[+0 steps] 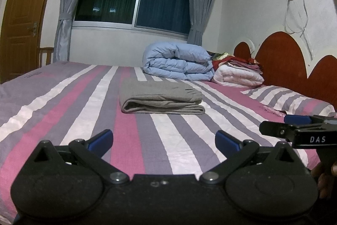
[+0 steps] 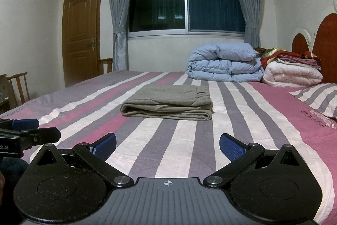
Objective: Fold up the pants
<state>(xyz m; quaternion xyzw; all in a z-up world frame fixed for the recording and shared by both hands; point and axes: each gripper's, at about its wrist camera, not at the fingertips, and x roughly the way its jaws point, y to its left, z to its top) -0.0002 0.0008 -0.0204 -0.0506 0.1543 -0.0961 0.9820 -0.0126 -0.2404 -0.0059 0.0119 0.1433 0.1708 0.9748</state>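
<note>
The grey pants (image 1: 160,98) lie folded in a flat stack on the striped bed (image 1: 69,111); they also show in the right wrist view (image 2: 168,102), with the waistband at the far right. My left gripper (image 1: 164,140) is open and empty, held over the bed well short of the pants. My right gripper (image 2: 167,146) is open and empty too, likewise short of the pants. Each gripper shows at the edge of the other's view: the right one (image 1: 294,125) and the left one (image 2: 27,130).
A folded light blue duvet (image 2: 223,64) and a white quilt (image 2: 292,75) under folded red cloths sit at the far right by the red headboard (image 1: 282,60). A striped pillow (image 1: 292,100) lies at the right. A wooden chair (image 2: 19,85) and a door (image 2: 81,35) are at the left.
</note>
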